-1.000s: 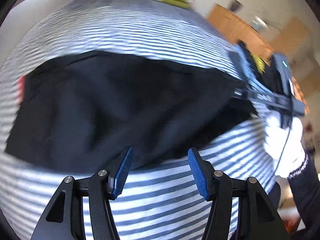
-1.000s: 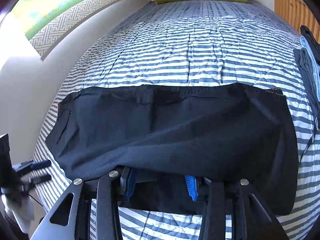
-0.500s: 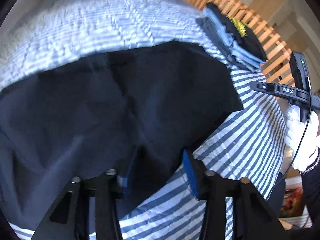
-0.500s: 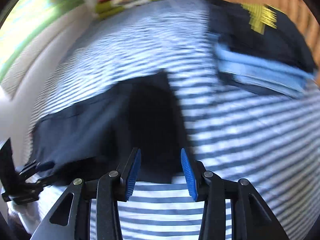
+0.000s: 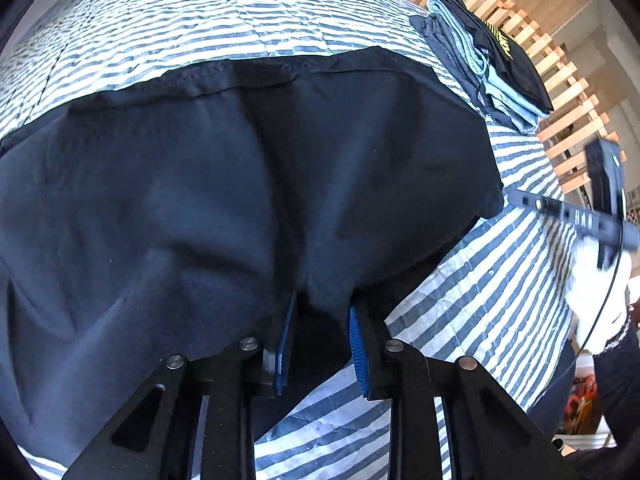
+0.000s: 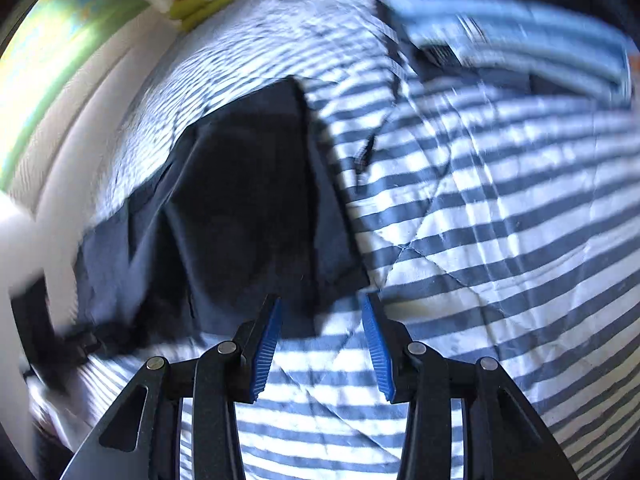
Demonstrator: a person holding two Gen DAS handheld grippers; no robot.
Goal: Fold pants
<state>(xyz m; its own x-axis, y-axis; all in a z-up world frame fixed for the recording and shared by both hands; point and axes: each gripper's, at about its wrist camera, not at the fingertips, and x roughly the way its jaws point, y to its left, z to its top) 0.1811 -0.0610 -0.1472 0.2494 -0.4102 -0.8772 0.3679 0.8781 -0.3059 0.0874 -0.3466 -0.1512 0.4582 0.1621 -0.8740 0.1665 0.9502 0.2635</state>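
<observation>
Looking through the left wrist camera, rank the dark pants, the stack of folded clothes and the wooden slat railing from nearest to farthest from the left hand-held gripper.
1. Dark pants: right at the left hand-held gripper, cloth draped between its fingers.
2. Stack of folded clothes: upper right, on the striped bedspread.
3. Wooden slat railing: beyond the stack, past the bed's edge.

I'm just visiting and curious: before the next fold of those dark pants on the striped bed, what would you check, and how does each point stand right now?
1. Left tool has cloth between its fingers: ok, a fold of the dark pants sits between them; whether it is clamped, cannot tell.
2. Right tool free: ok, fingers spread, only striped bedspread between them.
3. Pants lying flat: not ok, creases run up from the left tool.
4. Stack of folded clothes clear of the pants: ok, bedspread shows between them.
5. Right view sharp enough to aim: not ok, blurred.
</observation>
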